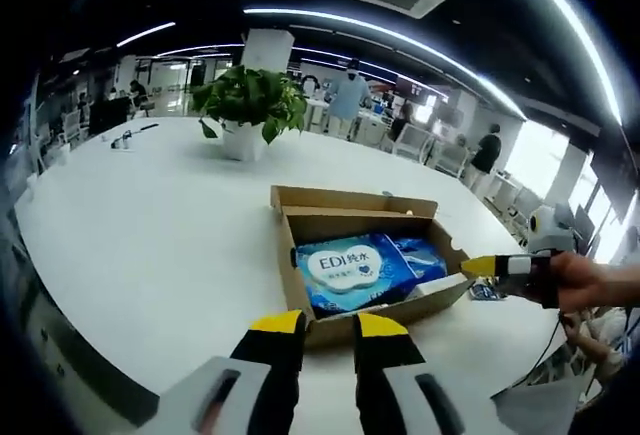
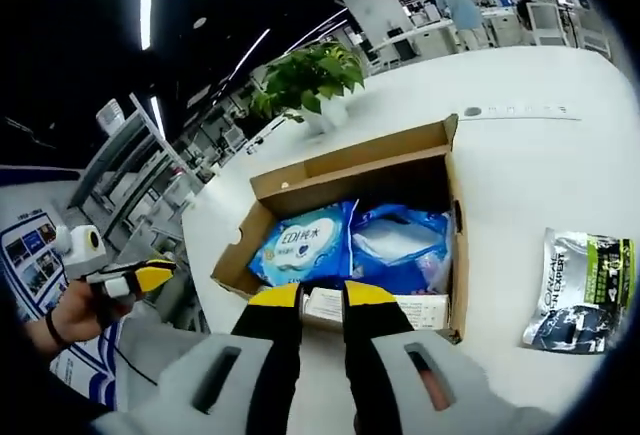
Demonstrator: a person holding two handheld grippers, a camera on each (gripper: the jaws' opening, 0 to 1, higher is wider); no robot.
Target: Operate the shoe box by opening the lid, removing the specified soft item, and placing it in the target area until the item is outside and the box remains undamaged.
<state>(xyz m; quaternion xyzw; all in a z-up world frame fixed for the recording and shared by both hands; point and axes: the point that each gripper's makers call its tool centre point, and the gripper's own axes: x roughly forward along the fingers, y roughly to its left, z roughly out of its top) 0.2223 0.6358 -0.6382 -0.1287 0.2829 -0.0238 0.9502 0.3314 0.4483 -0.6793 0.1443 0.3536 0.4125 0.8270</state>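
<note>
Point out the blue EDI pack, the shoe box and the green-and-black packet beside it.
blue EDI pack (image 2: 303, 244), right gripper view, label.
shoe box (image 2: 350, 163), right gripper view, far wall.
green-and-black packet (image 2: 582, 290), right gripper view, middle.

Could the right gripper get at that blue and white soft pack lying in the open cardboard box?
Probably yes. The brown cardboard shoe box stands open, nothing covers the blue and white soft pack, and the right gripper sits at the near wall, jaws slightly apart. It would need to reach over that wall.

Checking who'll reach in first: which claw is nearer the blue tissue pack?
Right. The right claw hovers at the tissue pack's edge; the left claw waits outside the box front.
</note>
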